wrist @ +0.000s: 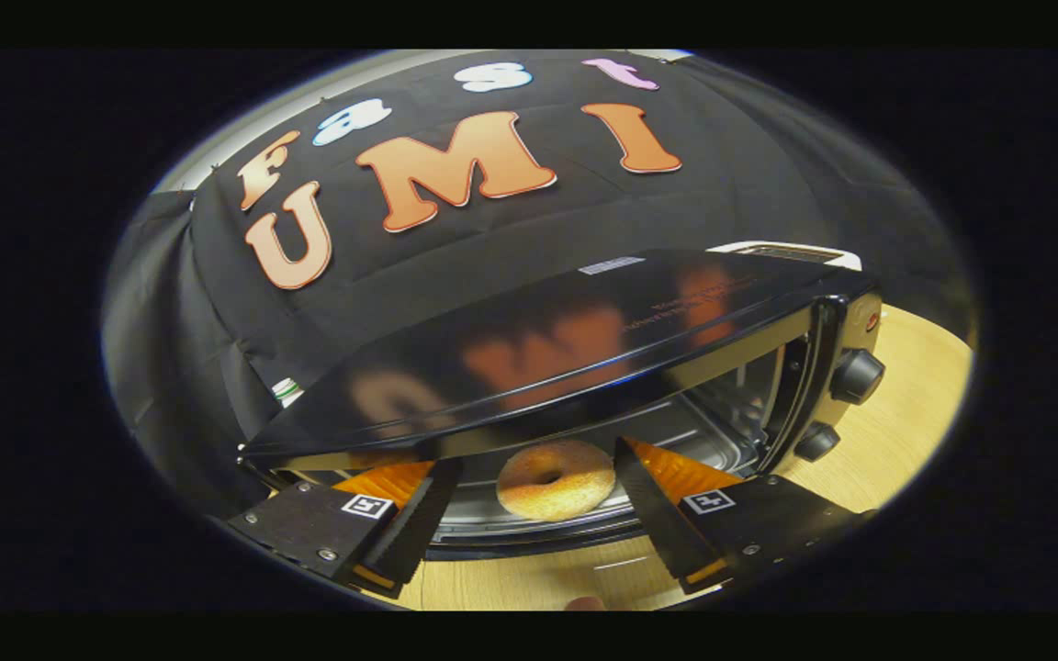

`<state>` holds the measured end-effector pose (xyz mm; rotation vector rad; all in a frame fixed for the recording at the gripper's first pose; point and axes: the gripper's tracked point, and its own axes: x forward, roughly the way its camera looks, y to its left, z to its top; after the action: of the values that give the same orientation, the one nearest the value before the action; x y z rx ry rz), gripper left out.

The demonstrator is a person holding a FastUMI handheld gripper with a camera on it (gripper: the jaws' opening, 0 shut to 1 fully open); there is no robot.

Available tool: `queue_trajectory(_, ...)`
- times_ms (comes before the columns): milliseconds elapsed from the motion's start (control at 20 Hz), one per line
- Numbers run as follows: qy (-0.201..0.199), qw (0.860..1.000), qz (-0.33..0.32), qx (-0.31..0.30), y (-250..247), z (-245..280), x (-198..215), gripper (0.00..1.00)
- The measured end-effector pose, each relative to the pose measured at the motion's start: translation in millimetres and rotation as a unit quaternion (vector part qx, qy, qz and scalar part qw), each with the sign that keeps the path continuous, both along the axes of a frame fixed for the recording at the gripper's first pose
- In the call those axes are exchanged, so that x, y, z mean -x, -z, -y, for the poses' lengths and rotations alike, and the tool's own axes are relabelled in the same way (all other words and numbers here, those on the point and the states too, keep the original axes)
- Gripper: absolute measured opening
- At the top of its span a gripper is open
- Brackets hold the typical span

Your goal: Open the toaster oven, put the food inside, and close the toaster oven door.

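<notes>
Right now the gripper (543, 514) hangs w/ its fingers spread wide, holding nothing; the donut (555, 478) sits between the fingertips, apart from both. That donut lies on the tray (492, 525) at the front of the open toaster oven (584, 340). Two knobs (857, 376) stand on the oven's right side. Oven rests on a wooden table (896, 422), w/ black cloth behind, far side.
</notes>
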<state>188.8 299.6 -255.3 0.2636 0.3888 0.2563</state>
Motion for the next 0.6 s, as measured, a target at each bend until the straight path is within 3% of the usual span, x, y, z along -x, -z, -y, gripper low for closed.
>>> queue_trajectory(600,-0.006,0.996,0.047,0.069,-22,23,44,0.99)
